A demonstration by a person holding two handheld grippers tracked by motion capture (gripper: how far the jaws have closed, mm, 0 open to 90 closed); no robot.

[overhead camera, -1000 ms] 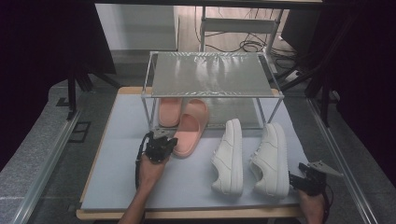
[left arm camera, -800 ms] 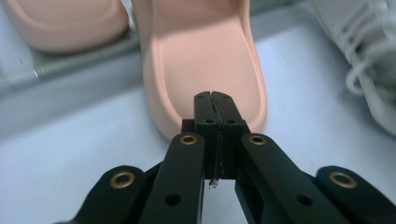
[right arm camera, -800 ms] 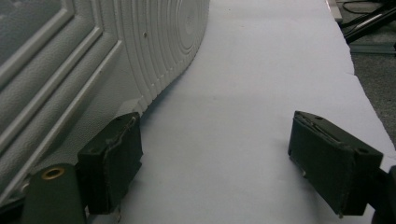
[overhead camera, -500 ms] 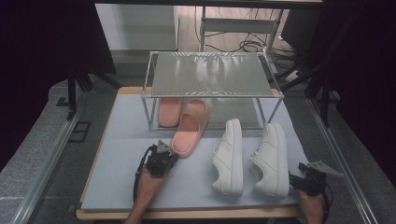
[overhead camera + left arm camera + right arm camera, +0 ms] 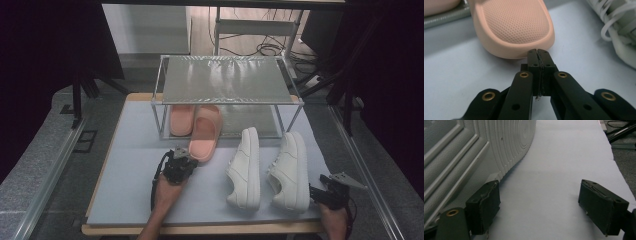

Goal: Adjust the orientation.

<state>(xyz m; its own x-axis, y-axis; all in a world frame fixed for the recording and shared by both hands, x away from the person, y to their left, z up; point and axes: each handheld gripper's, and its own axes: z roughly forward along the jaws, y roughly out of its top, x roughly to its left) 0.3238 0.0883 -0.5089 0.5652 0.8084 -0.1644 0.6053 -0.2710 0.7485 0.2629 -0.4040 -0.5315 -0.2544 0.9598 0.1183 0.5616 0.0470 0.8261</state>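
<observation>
My left gripper (image 5: 188, 156) lies low on the pale blue mat, its jaws shut with nothing between them. In the left gripper view its tips (image 5: 538, 52) sit right at the near rim of a pink slipper (image 5: 514, 25); I cannot tell whether they touch. That slipper (image 5: 205, 134) pokes out from under a metal rack (image 5: 227, 80), and a second pink slipper (image 5: 181, 120) lies beneath the rack. My right gripper (image 5: 314, 191) rests open at the mat's front right. Its left pad (image 5: 484, 205) is close beside the ribbed sole of a white sneaker (image 5: 474, 150).
Two white sneakers (image 5: 246, 167) (image 5: 290, 170) lie side by side on the mat (image 5: 130, 185), right of the slipper. The rack stands at the back of the mat with a ribbed top shelf. Dark stands and cables surround the table.
The left gripper has shifted slightly right, up to the slipper's near end. The right gripper and the shoes have stayed put.
</observation>
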